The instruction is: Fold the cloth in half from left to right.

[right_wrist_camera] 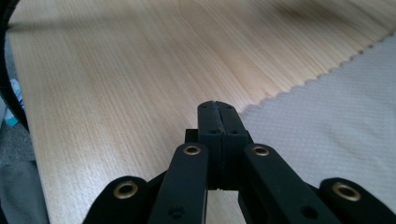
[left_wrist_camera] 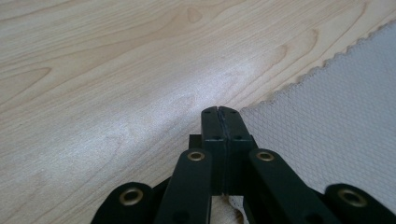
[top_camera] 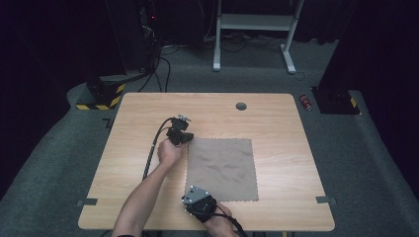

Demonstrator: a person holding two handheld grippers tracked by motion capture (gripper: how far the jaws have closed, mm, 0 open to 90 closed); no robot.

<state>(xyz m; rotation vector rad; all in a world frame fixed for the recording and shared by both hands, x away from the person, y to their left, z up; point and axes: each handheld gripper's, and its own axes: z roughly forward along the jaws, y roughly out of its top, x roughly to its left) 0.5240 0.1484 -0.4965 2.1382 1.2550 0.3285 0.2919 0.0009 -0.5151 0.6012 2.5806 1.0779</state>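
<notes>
One wooden table [top_camera: 148,197], bare but for a grey cloth [top_camera: 222,168] spread flat right of centre, scalloped edges out, ready for folding by the look of it. Left gripper [top_camera: 184,139] parked at the cloth's far left corner, jaws pressed together, apparently pinching its edge. Right gripper [top_camera: 188,198] poised at the near left corner, jaws likewise together; grip on fabric unclear.

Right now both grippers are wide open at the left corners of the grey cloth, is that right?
Not quite. The left gripper and right gripper are both shut, jaws pressed together, as each gripper view shows. They are at the left corners of the cloth, as the high view shows.
</notes>
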